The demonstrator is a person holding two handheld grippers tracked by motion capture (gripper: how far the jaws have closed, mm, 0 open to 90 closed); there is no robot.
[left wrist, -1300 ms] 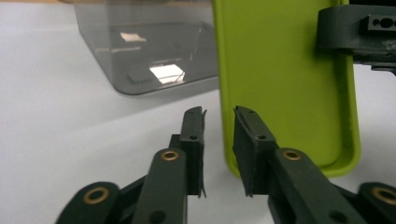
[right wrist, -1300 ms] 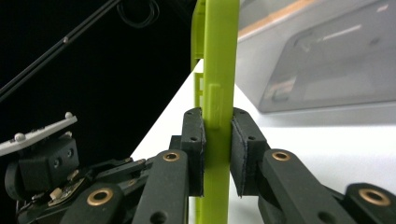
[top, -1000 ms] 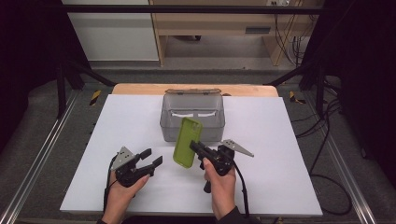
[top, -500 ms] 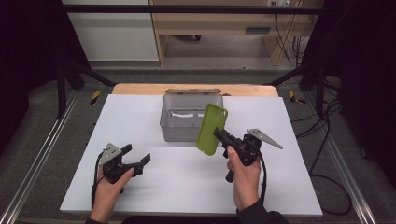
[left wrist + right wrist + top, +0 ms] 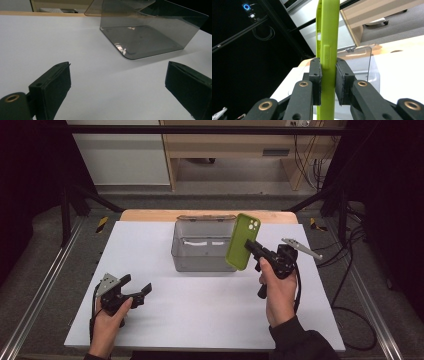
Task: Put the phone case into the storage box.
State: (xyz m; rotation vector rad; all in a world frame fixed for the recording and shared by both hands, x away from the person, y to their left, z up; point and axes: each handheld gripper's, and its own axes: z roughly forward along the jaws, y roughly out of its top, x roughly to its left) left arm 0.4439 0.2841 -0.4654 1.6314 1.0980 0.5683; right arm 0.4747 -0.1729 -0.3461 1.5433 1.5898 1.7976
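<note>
Nearly there: phone case held up beside the bin

Clamped in the right gripper (image 5: 250, 247) is a green phone case (image 5: 242, 241), upright, lifted off the table (image 5: 200, 320) and overlapping the right front corner of the grey plastic bin (image 5: 202, 251). Lowering it into the bin and letting go look like the steps left. Well to the bin's near left, the left gripper (image 5: 137, 287) has just been opening; its jaws stand wide with nothing between them.

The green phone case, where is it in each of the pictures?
High view: the lime-green plastic phone case is right of centre, clamped upright in the right gripper.
Left gripper view: not in it.
Right gripper view: centre, edge-on.
Shared landmark: the smoky clear plastic box.
</note>
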